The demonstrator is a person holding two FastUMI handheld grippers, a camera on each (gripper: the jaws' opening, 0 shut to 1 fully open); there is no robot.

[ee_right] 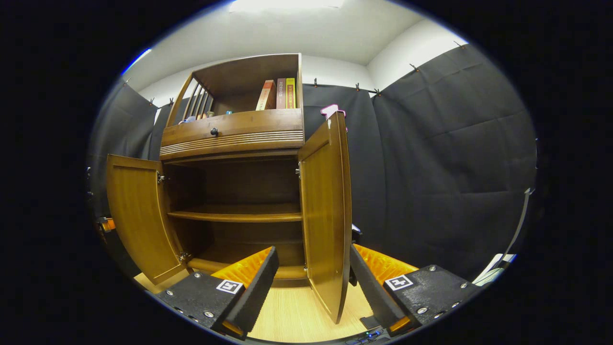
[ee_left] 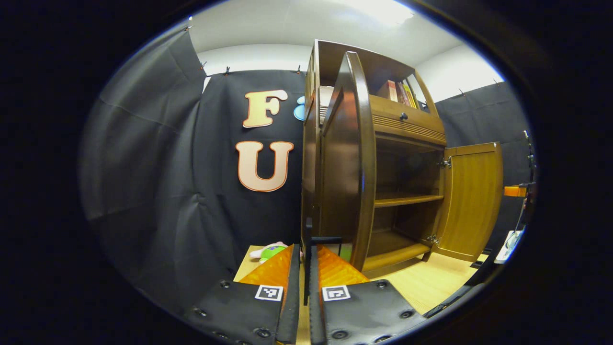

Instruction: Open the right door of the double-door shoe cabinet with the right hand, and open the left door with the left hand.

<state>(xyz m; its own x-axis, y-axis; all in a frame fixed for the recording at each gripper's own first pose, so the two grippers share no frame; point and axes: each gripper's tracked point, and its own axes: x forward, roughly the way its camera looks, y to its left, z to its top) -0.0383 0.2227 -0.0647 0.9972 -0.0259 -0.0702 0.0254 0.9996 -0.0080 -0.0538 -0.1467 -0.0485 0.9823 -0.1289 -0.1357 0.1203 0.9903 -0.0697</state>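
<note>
The brown wooden shoe cabinet (ee_right: 234, 129) has both lower doors swung out. In the left gripper view the left door (ee_left: 342, 167) is seen nearly edge-on, close in front of me. My left gripper (ee_left: 305, 249) is shut, its fingers pressed on the thin black handle (ee_left: 307, 239) that juts from that door. In the right gripper view the right door (ee_right: 325, 206) stands open, and its free edge lies between the wide-apart fingers of my open right gripper (ee_right: 313, 251) without touching either finger. The left door (ee_right: 139, 215) and the right door (ee_left: 474, 201) each also show farther off.
Inside the cabinet are bare shelves (ee_right: 234, 215). Above the doors is a drawer with a dark knob (ee_right: 214, 131), and books (ee_right: 278, 93) stand on the top shelf. A green and white soft toy (ee_left: 268, 250) lies on the light wooden floor (ee_right: 292, 311). Black cloth walls enclose the booth.
</note>
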